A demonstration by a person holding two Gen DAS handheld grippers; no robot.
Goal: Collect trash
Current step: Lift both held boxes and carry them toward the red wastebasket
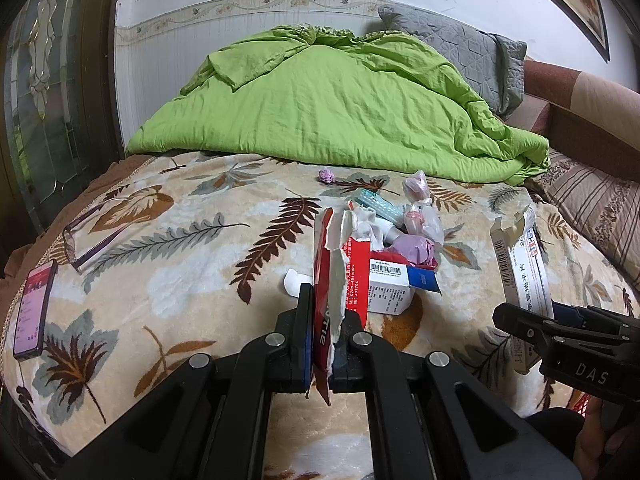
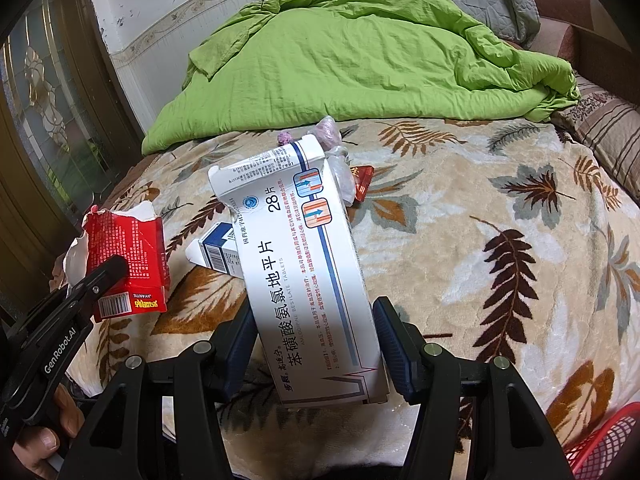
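Note:
My left gripper (image 1: 330,302) is shut on a torn, flattened red carton (image 1: 340,264), held upright above the bed. The right wrist view shows the same carton (image 2: 132,252) with the left gripper (image 2: 114,270) clamped on its side. My right gripper (image 2: 316,324) is shut on a long white tablet box (image 2: 304,248) with its top flaps open. It also shows at the right edge of the left wrist view, the box (image 1: 520,256) in the gripper (image 1: 536,320). More trash lies on the blanket: a white and blue box (image 1: 390,290), plastic wrappers (image 1: 418,208) and a small purple wad (image 1: 326,176).
The bed carries a leaf-print blanket (image 1: 180,264), with a heaped green quilt (image 1: 320,96) and a grey pillow (image 1: 460,48) behind. A phone (image 1: 34,312) and glasses (image 1: 88,236) lie at the left. A red mesh basket (image 2: 604,444) shows at the lower right.

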